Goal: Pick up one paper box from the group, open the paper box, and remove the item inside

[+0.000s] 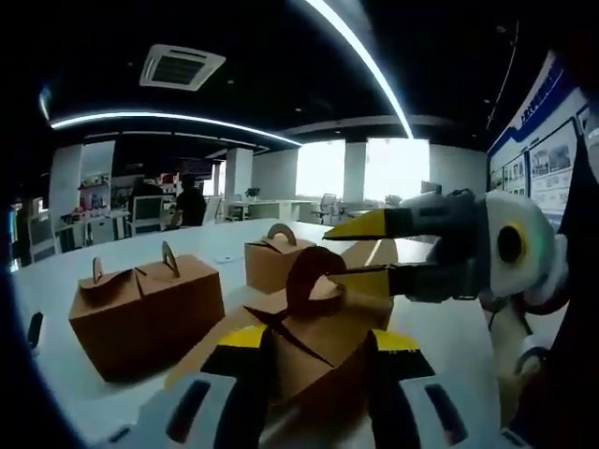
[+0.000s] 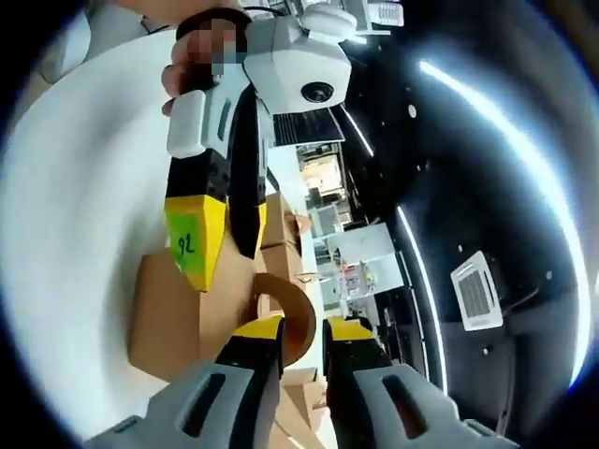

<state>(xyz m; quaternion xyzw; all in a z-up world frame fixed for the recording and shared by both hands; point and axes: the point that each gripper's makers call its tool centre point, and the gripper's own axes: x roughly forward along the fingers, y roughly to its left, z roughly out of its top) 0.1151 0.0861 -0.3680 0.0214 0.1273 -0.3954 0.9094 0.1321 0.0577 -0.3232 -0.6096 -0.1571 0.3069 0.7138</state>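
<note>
Two claws work one paper box (image 1: 314,341) on the white bench (image 1: 56,290).

In the left gripper view the left claw (image 1: 314,348) has its jaws closed against the sides of the brown box, whose arched handle (image 1: 314,276) stands up from the folded top flaps. The right claw (image 1: 370,253) comes in from the right, jaws narrowly parted around that handle. Three more boxes (image 1: 145,313) sit behind, toward the bench's left edge. The right gripper view shows its own jaws almost together at the handle.

Brown paper box (image 1: 314,327), yellow-tipped black tool (image 1: 318,348), white table (image 1: 449,346)
</note>
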